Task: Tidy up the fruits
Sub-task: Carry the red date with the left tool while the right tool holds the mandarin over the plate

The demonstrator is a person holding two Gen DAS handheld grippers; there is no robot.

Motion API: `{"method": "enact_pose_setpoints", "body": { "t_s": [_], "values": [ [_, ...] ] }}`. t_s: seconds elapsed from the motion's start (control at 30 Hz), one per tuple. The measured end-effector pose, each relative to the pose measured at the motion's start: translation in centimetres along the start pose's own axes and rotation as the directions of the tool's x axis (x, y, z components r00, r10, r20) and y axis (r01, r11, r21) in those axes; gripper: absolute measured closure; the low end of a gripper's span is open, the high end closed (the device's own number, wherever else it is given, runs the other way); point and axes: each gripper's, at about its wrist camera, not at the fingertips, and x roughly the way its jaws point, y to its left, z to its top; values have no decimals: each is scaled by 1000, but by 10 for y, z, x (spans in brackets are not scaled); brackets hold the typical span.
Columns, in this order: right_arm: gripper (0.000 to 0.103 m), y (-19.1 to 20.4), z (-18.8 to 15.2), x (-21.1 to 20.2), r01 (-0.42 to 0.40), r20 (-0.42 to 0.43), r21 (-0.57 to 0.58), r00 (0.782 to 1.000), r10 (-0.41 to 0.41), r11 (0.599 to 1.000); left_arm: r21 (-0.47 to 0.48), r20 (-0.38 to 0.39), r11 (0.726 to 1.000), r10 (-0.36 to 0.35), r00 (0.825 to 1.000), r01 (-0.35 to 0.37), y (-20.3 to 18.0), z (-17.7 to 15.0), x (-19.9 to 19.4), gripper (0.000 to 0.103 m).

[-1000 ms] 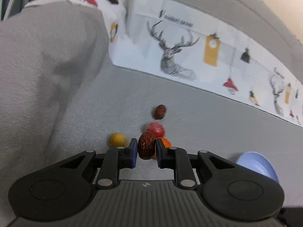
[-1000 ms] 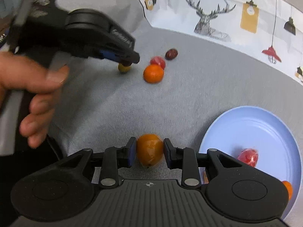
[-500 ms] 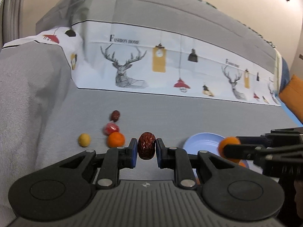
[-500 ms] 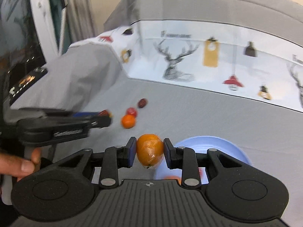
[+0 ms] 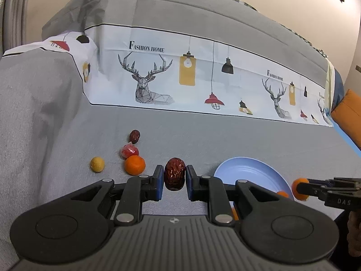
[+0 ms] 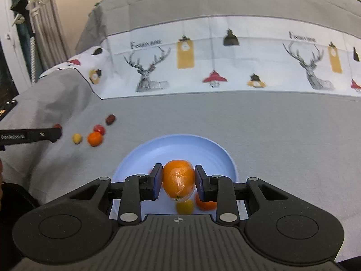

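Note:
My left gripper (image 5: 174,177) is shut on a wrinkled dark red date (image 5: 174,173), held above the grey sofa seat. My right gripper (image 6: 179,181) is shut on an orange kumquat (image 6: 179,178) over the light blue plate (image 6: 180,144). Under it on the plate lie a yellow fruit (image 6: 185,206) and an orange fruit (image 6: 205,204). Left on the seat are a yellow fruit (image 5: 97,164), an orange (image 5: 135,165), a red wrapped fruit (image 5: 129,151) and a second date (image 5: 134,136). The plate (image 5: 248,169) is right of my left gripper, with the right gripper (image 5: 301,188) at its right edge.
The sofa backrest carries a white cloth (image 5: 203,83) printed with deer and lamps. A grey armrest (image 5: 33,103) rises at the left. An orange cushion (image 5: 349,117) sits at the far right. A curtain (image 6: 45,22) and a clip stand left of the sofa.
Both grippers have pulled back and risen from the loose fruit, each keeping its fruit. The right one has swung right until it hangs over the blue plate. The left has held still lately.

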Motion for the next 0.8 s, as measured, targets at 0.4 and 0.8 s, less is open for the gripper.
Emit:
{"method": "enact_pose_setpoints", "body": {
  "t_s": [0.4,0.8],
  "values": [
    [71,6,0,5,-15,-1,-27,1000,15,1000,68,-23,997,29,999,-28,-11,-2,7,81],
    [71,3,-1,4,-12,9,-10,1000,12,1000,84,-31,996,39,999,-37,-16,-3,10,81]
  ]
}}
